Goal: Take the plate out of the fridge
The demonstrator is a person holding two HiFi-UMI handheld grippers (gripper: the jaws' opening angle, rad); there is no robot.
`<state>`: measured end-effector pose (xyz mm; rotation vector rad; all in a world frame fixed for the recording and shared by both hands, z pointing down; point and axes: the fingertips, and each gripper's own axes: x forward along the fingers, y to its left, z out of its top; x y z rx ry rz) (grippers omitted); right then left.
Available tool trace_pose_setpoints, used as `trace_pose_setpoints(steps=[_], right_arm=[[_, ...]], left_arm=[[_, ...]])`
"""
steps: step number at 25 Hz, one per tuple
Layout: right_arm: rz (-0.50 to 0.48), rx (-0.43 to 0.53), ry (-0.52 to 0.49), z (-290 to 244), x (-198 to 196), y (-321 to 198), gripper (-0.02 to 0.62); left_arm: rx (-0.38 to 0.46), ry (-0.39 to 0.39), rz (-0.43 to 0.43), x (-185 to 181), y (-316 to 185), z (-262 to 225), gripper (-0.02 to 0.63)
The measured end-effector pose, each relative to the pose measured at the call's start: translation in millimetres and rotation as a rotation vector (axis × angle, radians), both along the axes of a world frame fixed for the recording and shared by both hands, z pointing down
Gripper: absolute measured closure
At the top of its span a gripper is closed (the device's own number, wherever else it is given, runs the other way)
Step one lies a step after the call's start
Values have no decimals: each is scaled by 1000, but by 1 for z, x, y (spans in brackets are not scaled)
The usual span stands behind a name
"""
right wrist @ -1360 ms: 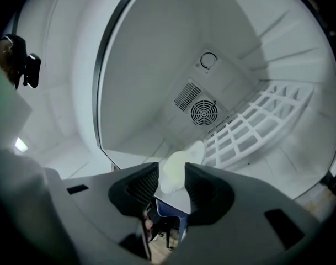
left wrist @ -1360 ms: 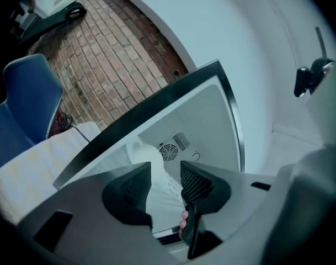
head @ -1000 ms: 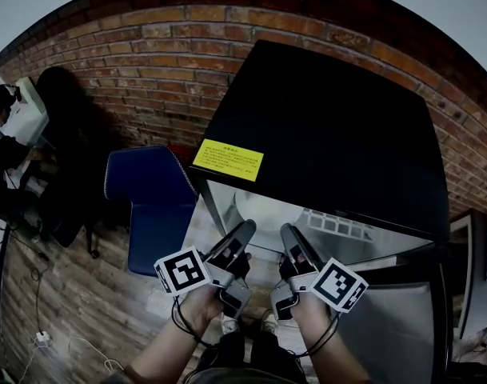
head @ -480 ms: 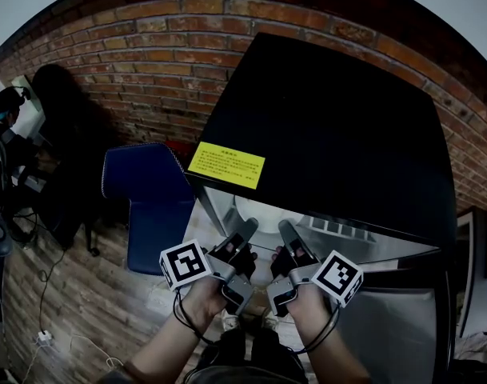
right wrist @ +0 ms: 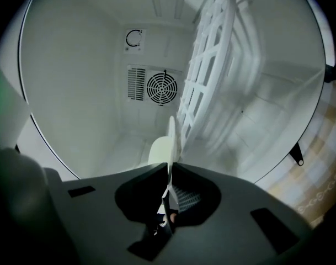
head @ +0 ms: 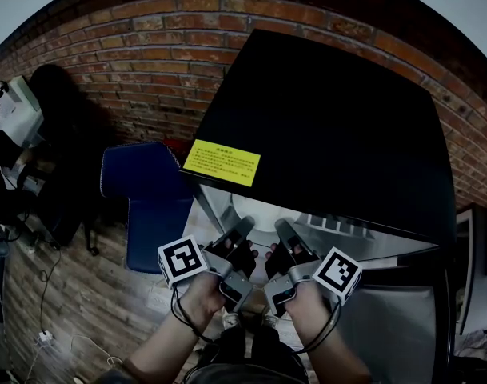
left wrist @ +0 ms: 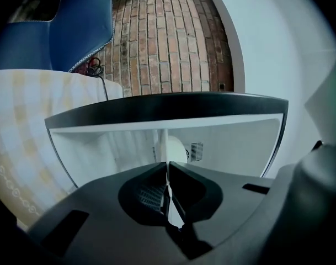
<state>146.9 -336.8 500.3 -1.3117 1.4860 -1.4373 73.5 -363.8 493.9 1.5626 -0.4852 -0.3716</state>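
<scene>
The white plate [head: 257, 212] lies inside the open black fridge [head: 331, 126], low in its white compartment. In the left gripper view the plate [left wrist: 171, 147] shows edge-on as a thin white strip running into my left gripper [left wrist: 168, 165], whose jaws are closing and pinch its rim. In the right gripper view the plate [right wrist: 169, 139] is likewise edge-on, and my right gripper [right wrist: 170, 168] is closing with the rim pressed between its jaws. From the head view the left gripper [head: 243, 229] and right gripper [head: 280, 229] reach side by side into the opening.
A yellow label [head: 222, 163] sits on the fridge's top front edge. Inside are a white wire shelf [right wrist: 207, 87] and a round fan vent [right wrist: 161, 88]. A blue chair [head: 143, 194] stands left of the fridge against the brick wall [head: 147, 62]. The fridge door [head: 395, 326] hangs open at right.
Both grippers have edged a little further into the fridge opening. Their jaws, wide apart a second ago, have come together on the plate's rim.
</scene>
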Motion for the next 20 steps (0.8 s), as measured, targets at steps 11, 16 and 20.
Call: trace_pose_setpoints(steps=[11, 16, 20], right_arm=[[12, -37, -66, -5, -7, 27, 558], [6, -31, -54, -12, -11, 45, 560], [5, -22, -61, -22, -13, 61, 560]], left_arm=[[-37, 12, 7, -7, 27, -3, 580], [-27, 22, 17, -12, 46, -10, 580], [-15, 36, 21, -13, 61, -20, 580]])
